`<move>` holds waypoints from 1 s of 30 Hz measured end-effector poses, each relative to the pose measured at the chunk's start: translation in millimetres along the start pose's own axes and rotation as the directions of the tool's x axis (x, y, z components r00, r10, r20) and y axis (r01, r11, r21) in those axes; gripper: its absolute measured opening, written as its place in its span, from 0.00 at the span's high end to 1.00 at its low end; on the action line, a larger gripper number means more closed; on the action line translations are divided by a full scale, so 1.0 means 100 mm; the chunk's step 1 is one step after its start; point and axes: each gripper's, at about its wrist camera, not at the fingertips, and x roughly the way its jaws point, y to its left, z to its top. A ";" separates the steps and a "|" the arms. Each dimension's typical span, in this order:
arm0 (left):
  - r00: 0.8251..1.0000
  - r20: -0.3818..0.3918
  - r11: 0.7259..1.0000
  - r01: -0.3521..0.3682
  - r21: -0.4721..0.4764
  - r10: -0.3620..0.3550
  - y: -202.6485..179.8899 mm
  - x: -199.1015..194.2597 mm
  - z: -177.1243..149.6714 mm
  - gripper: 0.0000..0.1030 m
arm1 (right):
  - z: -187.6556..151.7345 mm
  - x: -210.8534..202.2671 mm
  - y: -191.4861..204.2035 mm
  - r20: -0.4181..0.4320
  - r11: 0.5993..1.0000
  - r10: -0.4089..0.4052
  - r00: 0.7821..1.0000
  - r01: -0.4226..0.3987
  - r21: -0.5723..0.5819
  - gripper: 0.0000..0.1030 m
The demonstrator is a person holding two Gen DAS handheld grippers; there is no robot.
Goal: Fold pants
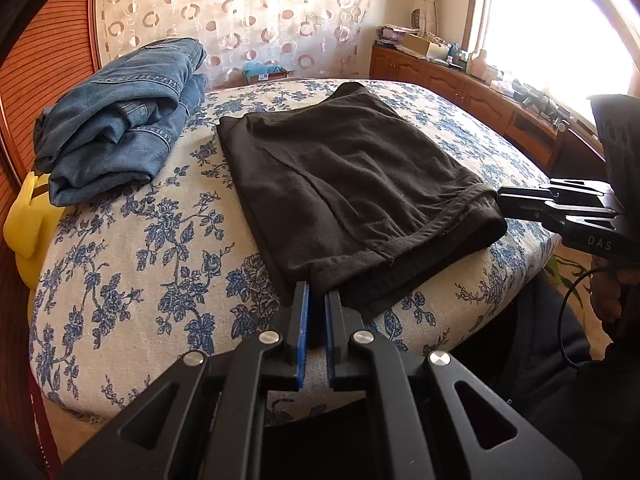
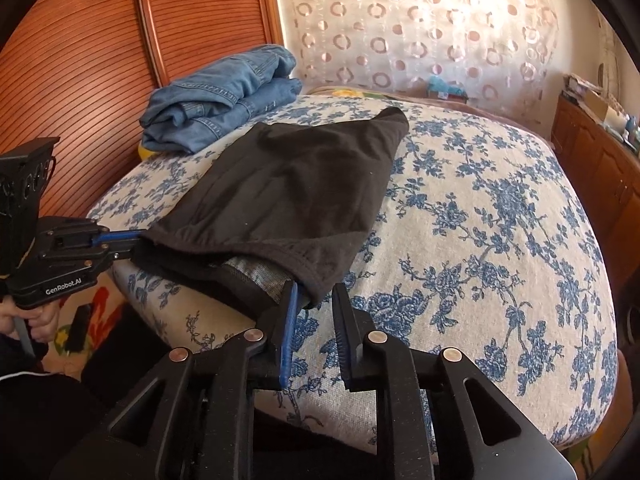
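Black pants [image 1: 352, 184] lie folded flat on the floral bedspread [image 1: 132, 264], running straight ahead of both grippers toward the far side.

My left gripper [image 1: 317, 294]: jaws pressed together on the near left corner of the pants. From the right wrist view its fingers run into the fabric edge at that corner [image 2: 136, 240].

My right gripper [image 2: 316, 292]: jaws spread a little. The near right corner of the pants hangs just at the left pad [image 2: 289, 320]; the right pad stands clear of the cloth. No pinch here.

A folded pile of blue jeans [image 1: 120, 120] sits ahead and to the left of the left gripper, well apart from the black pants.

Hard to read:
- How much cloth the left jaws hold; the tips hide it.
- A grey lining under the top layer by my right gripper; cannot tell what it is.
- My hand [image 2: 36, 320] on the left handle, cut off at the frame edge.
- Window glare washes out the cabinet top [image 1: 500, 80].
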 end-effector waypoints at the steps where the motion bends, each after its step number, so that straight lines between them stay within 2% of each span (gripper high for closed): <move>1: 1.000 0.000 1.000 0.002 -0.002 -0.002 0.01 0.00 0.00 0.96 | 0.01 0.01 0.01 -0.001 1.000 0.001 1.000 -0.001 -0.001 0.85; 7: 1.000 -0.002 1.000 0.004 -0.006 -0.004 0.00 0.00 0.00 0.96 | 0.07 0.11 0.03 -0.007 1.000 -0.006 1.000 0.006 0.003 0.85; 9: 1.000 -0.004 1.000 0.005 -0.008 -0.005 0.00 0.01 0.00 0.96 | 0.07 0.10 0.04 -0.008 1.000 0.009 1.000 -0.009 0.009 0.97; 11: 1.000 -0.004 1.000 0.007 -0.011 -0.007 0.01 0.01 0.00 0.96 | 0.06 0.03 0.07 0.005 1.000 0.017 1.000 -0.017 -0.003 0.99; 15: 1.000 -0.002 1.000 0.009 -0.018 -0.009 0.01 0.01 -0.01 0.96 | 0.02 -0.12 0.09 0.017 1.000 0.029 0.999 -0.030 0.003 1.00; 20: 1.000 0.000 1.000 0.012 -0.020 -0.012 0.02 0.00 -0.01 0.95 | -0.10 -0.10 0.10 -0.027 0.999 0.052 0.998 -0.052 0.002 1.00; 25: 1.000 0.003 1.000 0.015 -0.026 -0.015 0.02 0.00 -0.01 0.95 | -0.14 -0.16 0.13 -0.025 0.998 0.065 0.998 -0.065 -0.001 1.00; 30: 1.000 0.007 0.999 0.017 -0.031 -0.017 0.01 -0.02 -0.02 0.93 | -0.21 -0.09 0.14 -0.064 0.999 0.050 0.997 -0.051 -0.020 1.00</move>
